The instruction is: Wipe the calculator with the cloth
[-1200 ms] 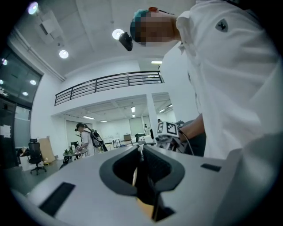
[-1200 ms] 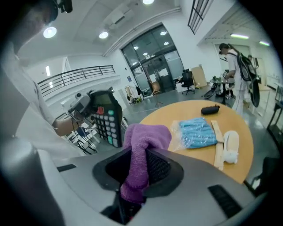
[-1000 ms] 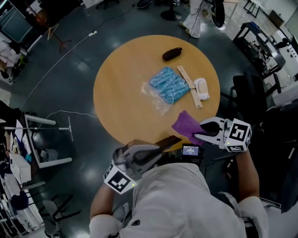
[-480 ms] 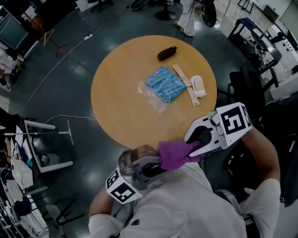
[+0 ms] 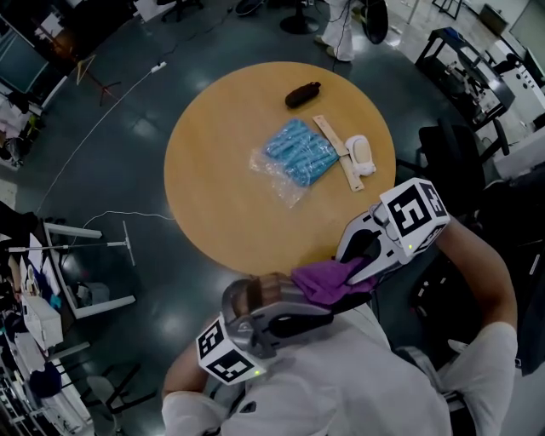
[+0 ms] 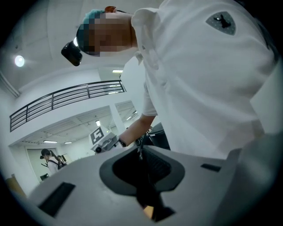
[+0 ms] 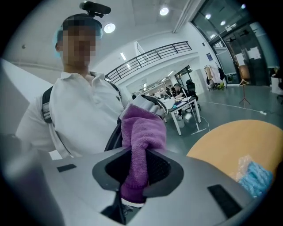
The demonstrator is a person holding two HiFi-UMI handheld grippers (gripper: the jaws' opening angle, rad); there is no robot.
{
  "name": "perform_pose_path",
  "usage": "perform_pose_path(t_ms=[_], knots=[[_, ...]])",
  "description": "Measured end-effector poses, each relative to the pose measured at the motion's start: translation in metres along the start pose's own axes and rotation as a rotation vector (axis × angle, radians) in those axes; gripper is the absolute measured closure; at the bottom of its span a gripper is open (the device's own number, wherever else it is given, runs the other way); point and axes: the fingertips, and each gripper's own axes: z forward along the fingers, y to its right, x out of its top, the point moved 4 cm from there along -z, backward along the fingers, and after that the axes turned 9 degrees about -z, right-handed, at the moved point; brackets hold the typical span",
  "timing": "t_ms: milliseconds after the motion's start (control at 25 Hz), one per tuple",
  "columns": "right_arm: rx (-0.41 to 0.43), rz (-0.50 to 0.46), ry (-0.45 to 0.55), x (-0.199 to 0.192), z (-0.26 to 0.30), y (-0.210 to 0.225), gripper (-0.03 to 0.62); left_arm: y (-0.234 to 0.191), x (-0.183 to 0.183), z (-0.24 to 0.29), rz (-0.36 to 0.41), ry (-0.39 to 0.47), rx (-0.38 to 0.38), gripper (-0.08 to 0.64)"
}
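Overhead, the right gripper (image 5: 356, 269) had its fingers clamped on the cloth (image 5: 328, 279), which lay over the tip of the left gripper (image 5: 319, 311). The left gripper's fingers gripped the calculator (image 6: 148, 194) edge-on. Both hung off the surface (image 5: 221, 179) at about 5 o'clock.

The person wears a white short-sleeved polo shirt (image 5: 341, 383) with a dark chest badge (image 6: 221, 22) and a teal hair cap (image 6: 92, 16) (a black camera (image 7: 95, 7) sits above). The left gripper (image 5: 324, 320) and right gripper (image 5: 361, 267) are grey, with black-and-white marker cubes (image 5: 415, 213)
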Motion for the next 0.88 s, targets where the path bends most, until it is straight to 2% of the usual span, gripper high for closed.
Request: perform_pose_path(t_ms=[240,360,640,880], knots=[[0.071,0.069,0.097,-0.006,0.001,0.004,0.508,0.003,0.013,0.001,0.025,0.018,-0.032,0.517],[0.087,0.093,0.094,-0.014,0.006,0.009,0.508,0.000,0.022,0.001,0.018,0.054,-0.037,0.517],[0.206,0.134,0.147,-0.021,0.029,0.003,0.508,-0.007,0.032,0.000,0.007,0.099,-0.030,0.517],[0.236,0.151,0.196,-0.026,0.040,-0.001,0.508,-0.010,0.039,-0.003,-0.015,0.137,-0.015,0.517]])
